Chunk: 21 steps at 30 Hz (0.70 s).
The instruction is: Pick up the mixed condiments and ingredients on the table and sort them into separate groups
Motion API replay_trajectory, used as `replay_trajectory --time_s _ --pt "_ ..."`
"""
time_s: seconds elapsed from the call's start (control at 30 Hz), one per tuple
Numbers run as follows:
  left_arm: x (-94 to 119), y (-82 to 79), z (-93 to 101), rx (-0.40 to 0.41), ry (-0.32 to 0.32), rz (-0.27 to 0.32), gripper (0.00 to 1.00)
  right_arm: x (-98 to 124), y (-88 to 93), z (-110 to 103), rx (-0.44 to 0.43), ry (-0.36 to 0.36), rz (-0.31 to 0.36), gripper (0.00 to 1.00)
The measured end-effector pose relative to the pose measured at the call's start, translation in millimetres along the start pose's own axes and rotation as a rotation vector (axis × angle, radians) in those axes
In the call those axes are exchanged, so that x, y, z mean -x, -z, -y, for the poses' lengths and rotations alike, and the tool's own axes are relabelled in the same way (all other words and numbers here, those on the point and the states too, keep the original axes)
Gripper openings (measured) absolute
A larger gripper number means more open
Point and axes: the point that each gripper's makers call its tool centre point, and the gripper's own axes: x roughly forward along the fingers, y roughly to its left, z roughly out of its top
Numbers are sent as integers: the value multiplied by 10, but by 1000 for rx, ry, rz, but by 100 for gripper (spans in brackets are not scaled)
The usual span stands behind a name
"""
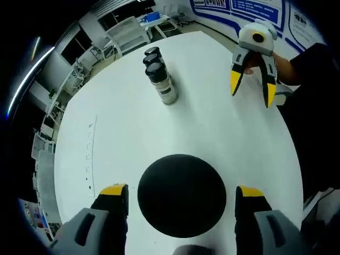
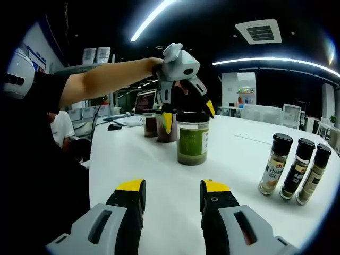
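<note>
A clear jar of green seasoning [image 2: 192,142] with a black lid [image 1: 181,195] stands on the white table [image 1: 117,133]. My left gripper [image 1: 181,194] hovers open over it, one jaw on either side of the lid with a gap on both sides; the right gripper view shows this left gripper [image 2: 188,114] at the end of a person's arm. Two jars of brown contents [image 2: 166,127] stand just behind the green one. Three slim black-capped spice bottles [image 1: 159,74] stand in a row, at the right [image 2: 297,170] in the right gripper view. My right gripper [image 2: 173,187] is open with nothing in it, held above the table [image 1: 253,91].
The person's arm [image 2: 101,79] and dark sleeve reach in from the left. The table's curved edge [image 2: 95,175] runs close by on that side. White chairs and desks [image 1: 127,32] stand beyond the far edge. A faint printed sheet [image 1: 89,154] lies on the table.
</note>
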Motion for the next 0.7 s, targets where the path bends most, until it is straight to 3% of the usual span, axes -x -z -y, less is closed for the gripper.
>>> replay_trajectory --time_s 0.17,0.3,0.43,0.7 --pt "-7 -77 86 32 -6 14 81 30 48 86 -8 18 -6 42" --pt "-76 -90 209 16 -2 -17 78 57 41 100 -19 25 7 42" --pt "-62 -240 377 -9 21 2 72 56 75 88 -17 23 -4 42" --pt "-165 -205 492 -28 16 -48 71 57 64 63 -12 19 1 42"
